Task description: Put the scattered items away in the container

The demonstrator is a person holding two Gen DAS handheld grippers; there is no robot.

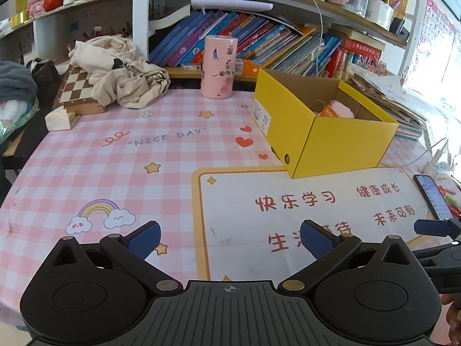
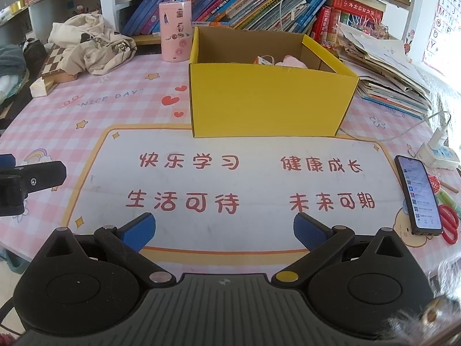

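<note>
A yellow cardboard box [image 1: 340, 147] [image 2: 268, 98] stands open on the pink checked tablecloth. Inside it lie a pink soft item [image 1: 341, 109] [image 2: 291, 61] and an orange-and-white packet [image 1: 328, 112] [image 2: 263, 60]. My left gripper [image 1: 230, 240] is open and empty, low over the cloth, to the near left of the box. My right gripper [image 2: 224, 229] is open and empty over the white printed mat [image 2: 230, 184], in front of the box. The left gripper's side shows at the left edge of the right wrist view [image 2: 31, 181].
A pink cylinder [image 1: 219, 66] [image 2: 175, 30] stands behind the box. A cloth bag [image 1: 124, 72] lies on a chessboard [image 1: 77, 92] at the back left. A phone [image 2: 417, 196], red scissors [image 2: 449, 225] and a charger [image 2: 438, 152] lie at right. Stacked books [image 2: 391, 86] sit right of the box.
</note>
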